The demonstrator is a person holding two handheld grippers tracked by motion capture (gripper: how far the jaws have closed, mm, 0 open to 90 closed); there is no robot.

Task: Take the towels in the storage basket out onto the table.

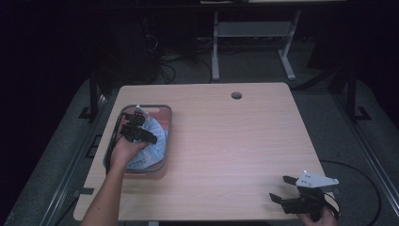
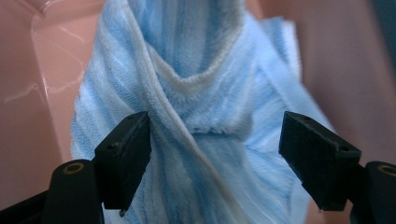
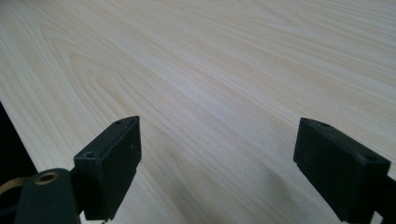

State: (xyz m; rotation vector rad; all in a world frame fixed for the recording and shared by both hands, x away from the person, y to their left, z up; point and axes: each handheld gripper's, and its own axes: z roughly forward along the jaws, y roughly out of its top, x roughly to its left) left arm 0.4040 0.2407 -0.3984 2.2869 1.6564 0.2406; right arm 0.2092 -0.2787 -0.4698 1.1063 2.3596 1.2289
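A: A light wooden table (image 1: 226,141) spans the high view, a round hole (image 1: 236,95) near its far edge and dark floor around it.

B: And on its left side?

A: A clear bin with a grey rim (image 1: 168,123) stands there, its pink-tinted walls visible in the left gripper view. Inside lies a blue-and-white striped towel (image 1: 157,143), bunched and folded over itself.

B: Where is the left gripper?

A: The left gripper (image 1: 136,126) is down over the bin, held by a hand whose forearm enters from the bottom edge. In its own view the towel (image 2: 201,107) fills the gap between the two black jaws, which stand wide apart. The left-hand pad (image 2: 128,154) sits right at a fold of the cloth; the other is clear of it. Nothing is pinched.

B: And the right?

A: The right gripper (image 1: 284,188) rests low at the near right corner, well apart from the bin. Its jaws are spread over bare wood (image 3: 210,93), holding nothing.
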